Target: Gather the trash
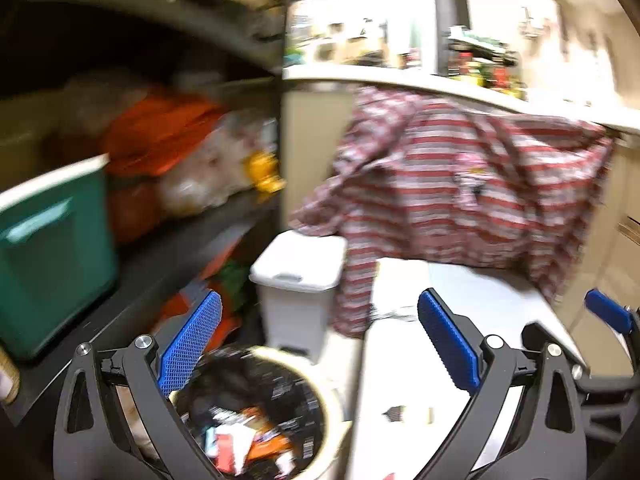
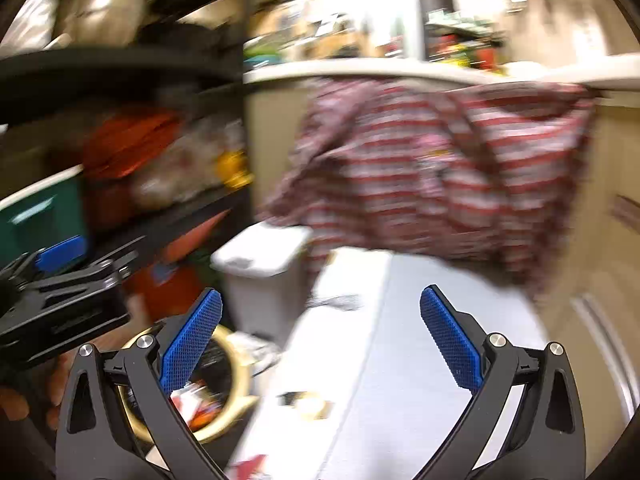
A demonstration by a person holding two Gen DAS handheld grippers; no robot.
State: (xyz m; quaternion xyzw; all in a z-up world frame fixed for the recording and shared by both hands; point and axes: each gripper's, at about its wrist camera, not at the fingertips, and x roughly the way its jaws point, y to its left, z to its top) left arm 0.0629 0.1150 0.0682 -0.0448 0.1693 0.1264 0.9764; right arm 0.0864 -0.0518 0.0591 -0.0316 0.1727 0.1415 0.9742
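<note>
A round trash bin with a cream rim (image 1: 320, 384) and a black liner stands low in the left wrist view, holding several wrappers (image 1: 240, 440). My left gripper (image 1: 320, 344) is open above it with nothing between its fingers. In the right wrist view my right gripper (image 2: 320, 340) is open and empty over a white table (image 2: 400, 380). The bin's rim (image 2: 240, 364) lies at its lower left. A small blurred scrap (image 2: 308, 402) rests on the table near the bin. A blue pad (image 1: 608, 312) of the right gripper shows at the right edge of the left wrist view.
A white lidded bin (image 1: 300, 268) stands behind the round bin. A red and white striped bag (image 1: 460, 184) hangs from a pale counter (image 1: 400, 80). Dark shelves on the left hold a green box (image 1: 52, 256) and orange bags (image 1: 160, 136). A hand (image 2: 16, 404) holds the left gripper.
</note>
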